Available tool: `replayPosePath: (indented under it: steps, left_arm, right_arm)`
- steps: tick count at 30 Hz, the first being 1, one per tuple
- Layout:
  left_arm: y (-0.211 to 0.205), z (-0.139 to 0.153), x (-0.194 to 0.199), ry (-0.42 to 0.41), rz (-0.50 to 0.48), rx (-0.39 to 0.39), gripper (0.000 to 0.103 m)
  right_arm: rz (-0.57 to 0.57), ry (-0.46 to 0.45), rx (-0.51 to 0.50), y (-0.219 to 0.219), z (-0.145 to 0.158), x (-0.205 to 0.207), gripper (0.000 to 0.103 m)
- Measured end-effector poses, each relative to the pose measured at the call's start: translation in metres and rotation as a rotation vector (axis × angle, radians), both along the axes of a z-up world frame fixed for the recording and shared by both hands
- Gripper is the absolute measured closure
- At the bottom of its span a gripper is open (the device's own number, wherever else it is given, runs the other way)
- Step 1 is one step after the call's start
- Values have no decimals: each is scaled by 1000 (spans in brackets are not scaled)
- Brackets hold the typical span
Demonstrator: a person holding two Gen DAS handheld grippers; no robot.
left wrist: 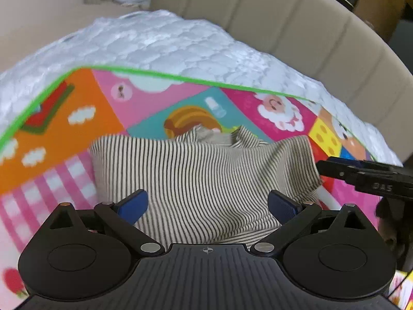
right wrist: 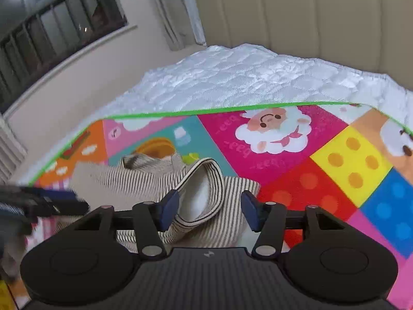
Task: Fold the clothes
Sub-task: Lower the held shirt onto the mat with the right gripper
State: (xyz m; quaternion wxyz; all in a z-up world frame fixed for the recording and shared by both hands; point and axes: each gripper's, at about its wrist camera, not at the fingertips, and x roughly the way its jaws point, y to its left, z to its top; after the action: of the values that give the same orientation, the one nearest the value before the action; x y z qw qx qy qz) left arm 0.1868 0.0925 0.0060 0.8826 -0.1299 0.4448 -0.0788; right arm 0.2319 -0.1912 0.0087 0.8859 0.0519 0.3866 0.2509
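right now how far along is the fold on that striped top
Done: the striped top lies on the colourful play mat, sides seemingly tucked in. In hand: nothing; the left gripper and right gripper are open above it. Left: one end sits loosely doubled over, so flattening and final folds remain.

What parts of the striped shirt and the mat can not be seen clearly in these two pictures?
- Striped shirt: in the left wrist view its near edge is hidden behind the left gripper.
- Shirt sleeves: neither view shows them clearly.
- Mat: in the right wrist view its right side is cut off by the picture edge.
- Left gripper in the right wrist view: blurred.
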Motion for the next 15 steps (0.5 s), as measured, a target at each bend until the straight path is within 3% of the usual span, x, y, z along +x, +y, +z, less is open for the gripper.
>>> replayPosePath:
  steps: [8, 9, 10, 12, 15]
  left_arm:
    - [5, -8, -2, 12, 12, -34, 2]
    - [8, -8, -3, 13, 18, -46, 2]
    - [10, -7, -4, 11, 24, -57, 2]
    - [15, -6, -7, 2, 36, -74, 1]
    - [24, -3, -11, -23, 64, -96, 1]
  right_arm:
    - [103, 25, -41, 21, -17, -12, 42]
    - [117, 28, -48, 24, -19, -13, 53]
    - [132, 31, -55, 27, -22, -15, 75]
    - [177, -7, -86, 35, -15, -22, 98]
    - [179, -50, -32, 30, 9, -26, 99]
